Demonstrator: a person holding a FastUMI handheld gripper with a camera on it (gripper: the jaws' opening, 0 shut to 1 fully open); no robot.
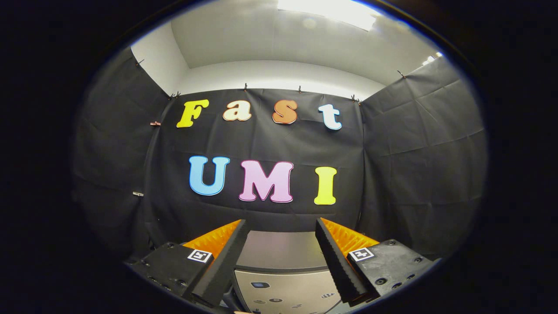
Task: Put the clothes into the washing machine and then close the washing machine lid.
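My gripper [281, 223] is open, its two fingers spread wide with nothing between them. It is held high and points at the booth's back wall. Below and between the fingers I see the top of the washing machine [281, 250], a grey flat surface. Nearer to me lies its silver control panel [283, 290] with small buttons. No clothes are in view. Whether the lid stands open or shut cannot be told from here.
Black cloth walls [418, 174] close the booth at the back and on both sides, just beyond the machine. Above them are a white wall and a ceiling light [331, 11].
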